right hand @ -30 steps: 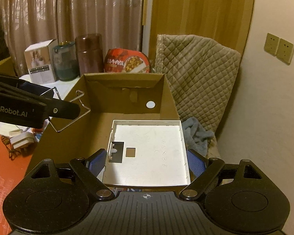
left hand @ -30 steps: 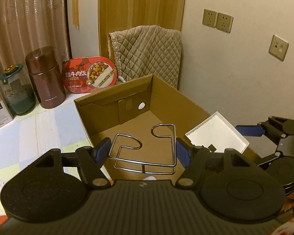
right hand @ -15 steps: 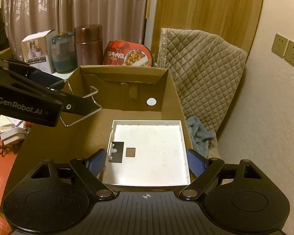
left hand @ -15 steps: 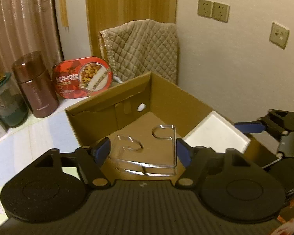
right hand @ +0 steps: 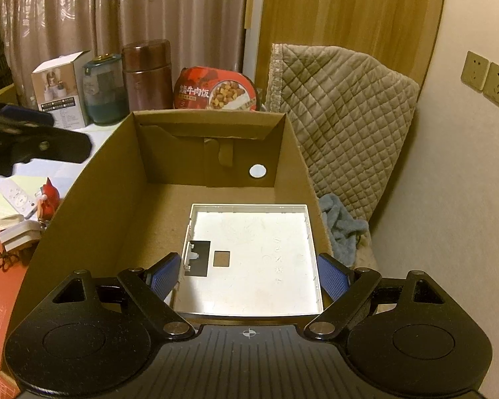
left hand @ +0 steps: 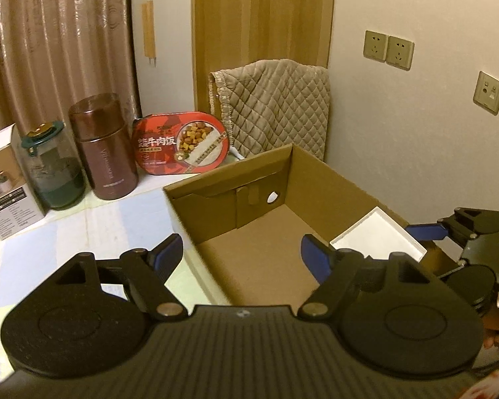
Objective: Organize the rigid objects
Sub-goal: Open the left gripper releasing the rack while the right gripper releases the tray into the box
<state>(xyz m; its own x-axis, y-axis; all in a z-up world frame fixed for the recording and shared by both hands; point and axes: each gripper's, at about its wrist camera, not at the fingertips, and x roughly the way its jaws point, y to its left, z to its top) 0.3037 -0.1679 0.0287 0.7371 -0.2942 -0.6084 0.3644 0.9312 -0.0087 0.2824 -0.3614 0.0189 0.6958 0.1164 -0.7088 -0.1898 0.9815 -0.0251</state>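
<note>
Since the wire rack sat between your left jaws a second ago: it's gone from both views now, can't tell where it landed.
white tray (right hand: 256, 259): over the right side of the cardboard box (left hand: 332, 179), clamped edge to edge in your right gripper (right hand: 249, 272).
left gripper (left hand: 243, 249): wide, empty, over the box's left wall.
what it means: rack's probably dropped off; the tray still needs setting down.
</note>
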